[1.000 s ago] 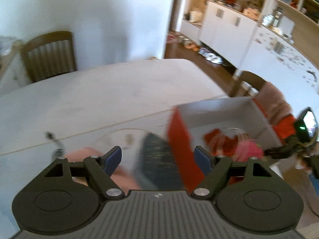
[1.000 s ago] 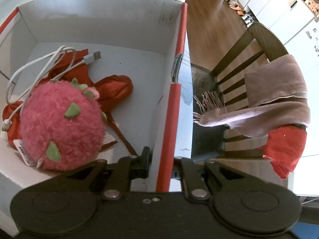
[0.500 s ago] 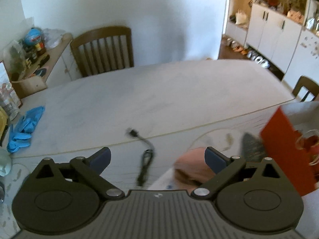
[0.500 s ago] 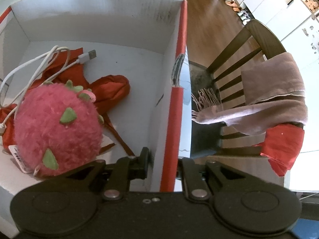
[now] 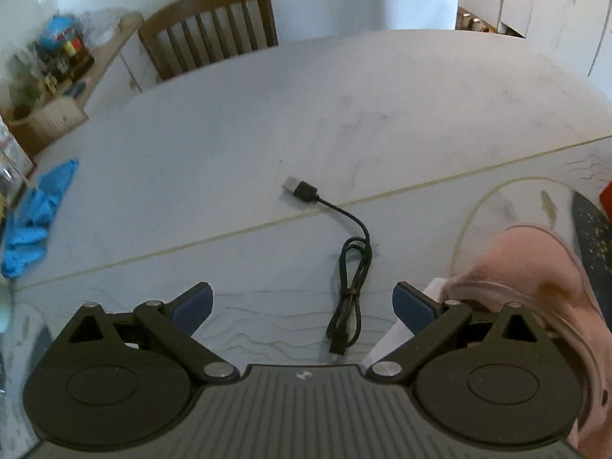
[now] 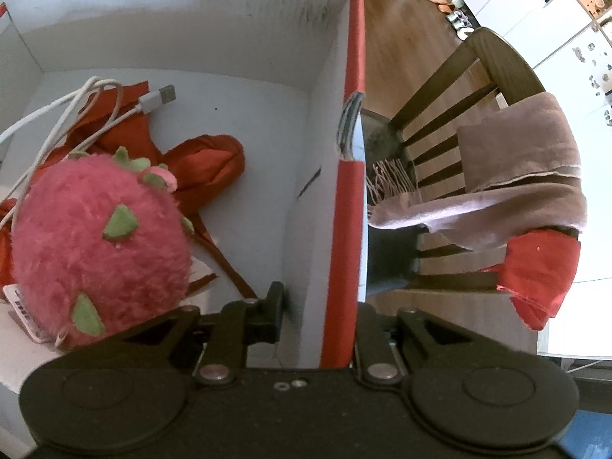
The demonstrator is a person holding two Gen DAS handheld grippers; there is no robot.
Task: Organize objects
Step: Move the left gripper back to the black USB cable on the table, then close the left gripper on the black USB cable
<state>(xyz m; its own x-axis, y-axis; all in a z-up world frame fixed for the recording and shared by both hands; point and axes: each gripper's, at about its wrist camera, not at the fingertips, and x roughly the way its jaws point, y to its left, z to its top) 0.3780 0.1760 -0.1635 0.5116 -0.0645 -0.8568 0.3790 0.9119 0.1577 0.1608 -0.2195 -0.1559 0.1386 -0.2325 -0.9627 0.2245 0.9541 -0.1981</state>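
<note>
cable (image 5: 350, 264): black, USB plug, loosely coiled | table (image 5: 229, 134): white

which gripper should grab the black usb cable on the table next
Left, probably. The left gripper is open with the black USB cable lying just ahead between its fingers. The right gripper is shut on the box wall.

Black cable on table, box partly filled

Black USB cable (image 5: 350, 264) lies loosely folded mid-frame; red-edged box (image 6: 346, 206) holds pink plush (image 6: 99, 248), white cable (image 6: 95, 111), red cloth (image 6: 206, 160).
</note>
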